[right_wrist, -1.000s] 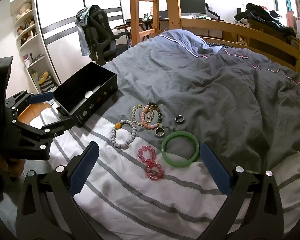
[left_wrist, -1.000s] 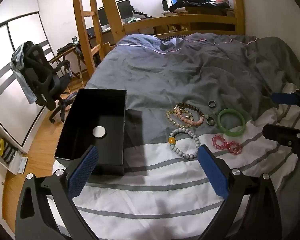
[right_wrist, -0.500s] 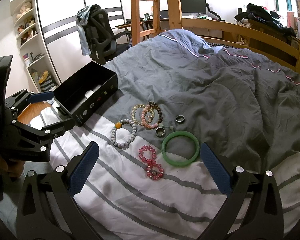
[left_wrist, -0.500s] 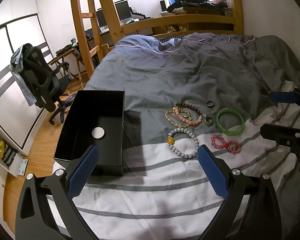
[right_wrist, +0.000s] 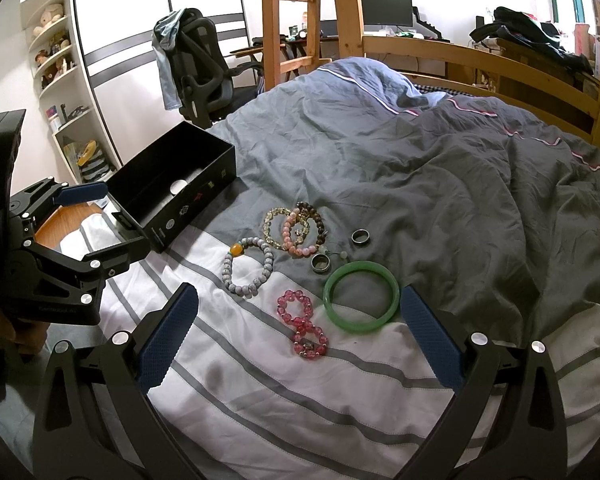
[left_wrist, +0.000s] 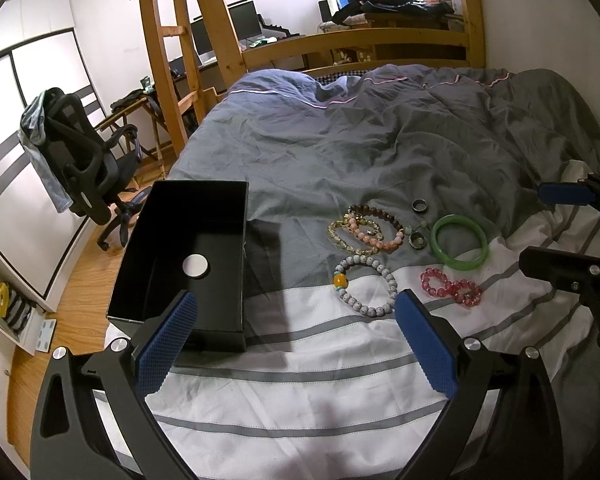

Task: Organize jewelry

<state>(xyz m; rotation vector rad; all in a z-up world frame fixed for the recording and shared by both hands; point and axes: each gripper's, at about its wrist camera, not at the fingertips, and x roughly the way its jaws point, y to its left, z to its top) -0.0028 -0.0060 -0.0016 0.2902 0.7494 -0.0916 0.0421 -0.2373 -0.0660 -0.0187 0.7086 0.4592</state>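
Item group, jewelry: a green bangle (right_wrist: 362, 297), a pink bead bracelet (right_wrist: 302, 325) twisted into a figure eight, a grey bead bracelet (right_wrist: 247, 266) with one orange bead, a cluster of three overlapping bead bracelets (right_wrist: 294, 226) in yellow, pink and brown, and two dark rings (right_wrist: 360, 237), all lying loose and close together on the bed (right_wrist: 440, 184), spread flat, presumably so each piece can be picked singly. Receptacle: an open black box (left_wrist: 188, 248), sitting on the bed to the left of the pieces and near the edge, lidless, its floor bare but for a white round disc (left_wrist: 196, 266); judged the destination, with nothing sorted into it yet. Left claw (left_wrist: 296, 344): hovering low over the striped sheet between box and jewelry, fingers wide apart, gripping nothing. Right claw (right_wrist: 298, 344): hanging just short of the pink bracelet and bangle, fingers likewise spread and empty, seemingly lining up for a first pick. Surface: a soft, creased grey duvet giving way to a white sheet with grey stripes, likely letting small rings sink into folds. Room: a wooden bunk frame and ladder (right_wrist: 292, 20), a black office chair (right_wrist: 204, 76) draped with clothing, a desk with monitors (right_wrist: 386, 4), white shelving (right_wrist: 60, 80), wood flooring.
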